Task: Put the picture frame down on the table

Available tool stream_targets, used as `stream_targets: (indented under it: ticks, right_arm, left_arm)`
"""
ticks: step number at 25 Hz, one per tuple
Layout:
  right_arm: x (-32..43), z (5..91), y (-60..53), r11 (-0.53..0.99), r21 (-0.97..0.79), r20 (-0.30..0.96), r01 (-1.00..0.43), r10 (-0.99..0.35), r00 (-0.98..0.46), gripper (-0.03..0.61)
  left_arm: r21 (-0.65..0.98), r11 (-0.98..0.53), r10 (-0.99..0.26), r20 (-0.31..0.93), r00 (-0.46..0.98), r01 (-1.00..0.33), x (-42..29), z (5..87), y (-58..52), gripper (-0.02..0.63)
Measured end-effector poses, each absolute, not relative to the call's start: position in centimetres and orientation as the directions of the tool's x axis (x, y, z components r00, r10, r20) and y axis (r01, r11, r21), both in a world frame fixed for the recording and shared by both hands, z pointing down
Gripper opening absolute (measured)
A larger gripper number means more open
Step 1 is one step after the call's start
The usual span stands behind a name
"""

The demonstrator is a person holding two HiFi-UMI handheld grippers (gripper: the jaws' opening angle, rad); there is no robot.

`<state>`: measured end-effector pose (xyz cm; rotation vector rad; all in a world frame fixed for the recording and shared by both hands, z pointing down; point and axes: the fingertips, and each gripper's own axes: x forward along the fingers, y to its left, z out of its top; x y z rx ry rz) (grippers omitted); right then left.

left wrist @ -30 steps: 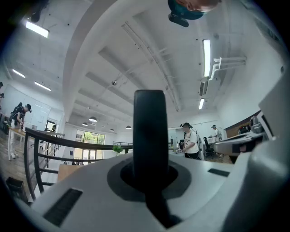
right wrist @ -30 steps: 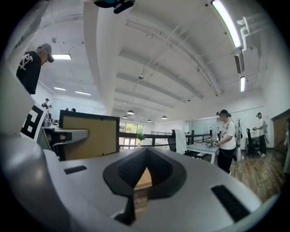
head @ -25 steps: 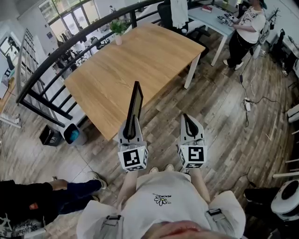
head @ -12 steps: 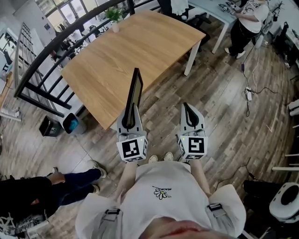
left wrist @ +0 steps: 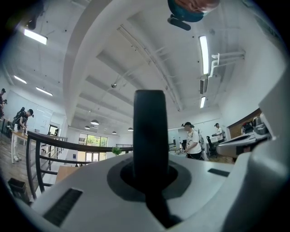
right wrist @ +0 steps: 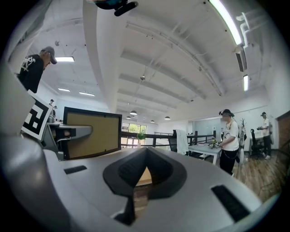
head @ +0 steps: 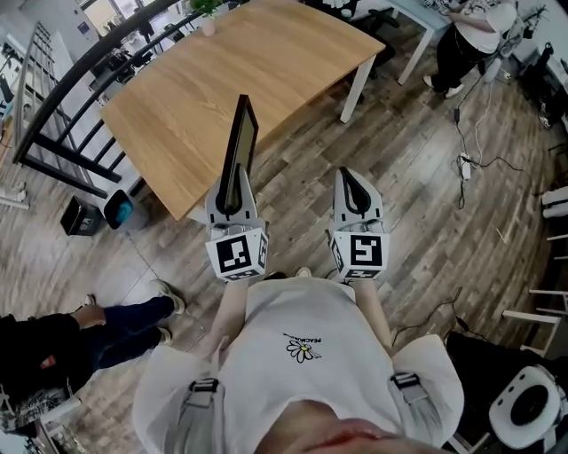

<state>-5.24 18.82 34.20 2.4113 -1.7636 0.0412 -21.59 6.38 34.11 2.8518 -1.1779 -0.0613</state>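
Note:
A black picture frame (head: pixel 238 146) stands upright and edge-on, held at its lower edge by my left gripper (head: pixel 229 202), which is shut on it. The frame's top reaches over the near corner of the wooden table (head: pixel 266 62). In the left gripper view the frame's dark edge (left wrist: pixel 150 131) rises straight out of the jaws. My right gripper (head: pixel 351 184) hangs beside it over the wooden floor, shut with nothing in it. From the right gripper view the frame's brown backing (right wrist: pixel 93 131) shows at the left, held by the left gripper (right wrist: pixel 68 132).
A small potted plant (head: pixel 206 11) stands at the table's far edge. A black railing (head: pixel 53 97) runs along the left, with a bin (head: pixel 117 210) and a black box (head: pixel 78 217) below it. One person sits at lower left (head: pixel 53 341); another stands at back right (head: pixel 466 40). Cables (head: pixel 470 168) lie on the floor.
Both grippers and the frame have drifted a little left, and the table's near corner now lies closer under the frame. The left gripper's hold on the frame is unchanged.

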Motion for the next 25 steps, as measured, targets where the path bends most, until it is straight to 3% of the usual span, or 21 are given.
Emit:
stream_targets:
  ticks: [12,25]
  right_arm:
    - [-1.1,34.8,17.0,-0.232,0.118,0.111,-0.965,-0.963,0.245,0.009]
    - [8.2,38.0,5.1,-0.130,0.184,0.184,-0.974,-0.969,0.164,0.009]
  left_arm:
    - [0.098,-0.702,-0.710,-0.023,0.704,-0.705,-16.2,35.3,5.3,0.023]
    - [0.087,-0.667,-0.744,-0.027,0.668,-0.740,-6.1,37.7,-7.4,0.023]
